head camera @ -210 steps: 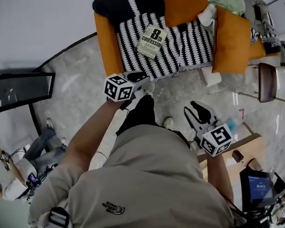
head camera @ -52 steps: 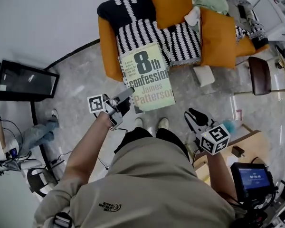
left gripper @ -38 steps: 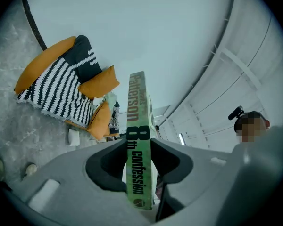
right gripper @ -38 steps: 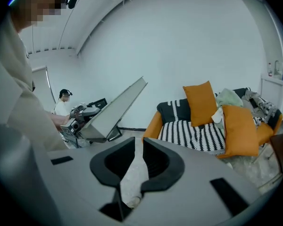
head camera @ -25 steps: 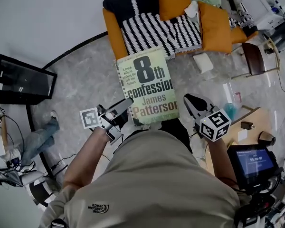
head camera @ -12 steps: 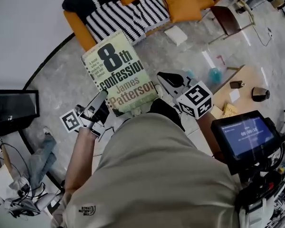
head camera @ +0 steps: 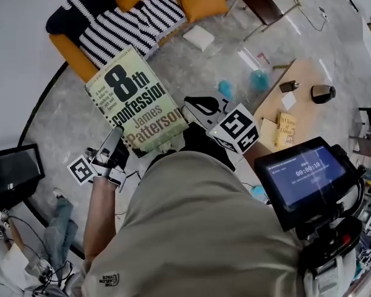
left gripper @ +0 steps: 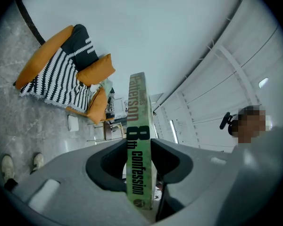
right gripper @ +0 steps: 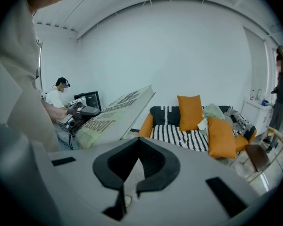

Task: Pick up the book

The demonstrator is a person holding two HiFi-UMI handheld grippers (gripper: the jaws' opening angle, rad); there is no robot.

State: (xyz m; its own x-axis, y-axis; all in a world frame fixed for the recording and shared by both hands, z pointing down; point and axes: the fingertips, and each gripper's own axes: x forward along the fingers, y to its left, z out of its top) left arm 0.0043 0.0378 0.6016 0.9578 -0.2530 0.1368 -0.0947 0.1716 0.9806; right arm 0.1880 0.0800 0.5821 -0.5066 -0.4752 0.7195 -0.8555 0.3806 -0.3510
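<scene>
The book [head camera: 135, 104], pale green with "8th confession" in black on its cover, is held up in the air in front of the person. My left gripper [head camera: 114, 146] is shut on its lower left corner. In the left gripper view the book's spine [left gripper: 137, 145] stands upright, clamped between both black pads [left gripper: 114, 160]. My right gripper [head camera: 198, 107] hovers just right of the book's lower edge, apart from it. Its tips meet with nothing between them [right gripper: 137, 141]. From the right gripper view the book [right gripper: 114, 112] slants up to the left, with the left gripper [right gripper: 81, 111] at its low end.
An orange sofa [head camera: 111, 23] with a black-and-white striped cover and orange cushions stands behind. A wooden table [head camera: 294, 113] with small items is at the right. A screen [head camera: 300, 178] on a stand sits close by. A dark monitor [head camera: 9, 172] is at the left.
The view has swung right, so the sofa slid toward the upper left and the wooden table came in. The book stays in the left gripper. The right gripper's jaws have shut.
</scene>
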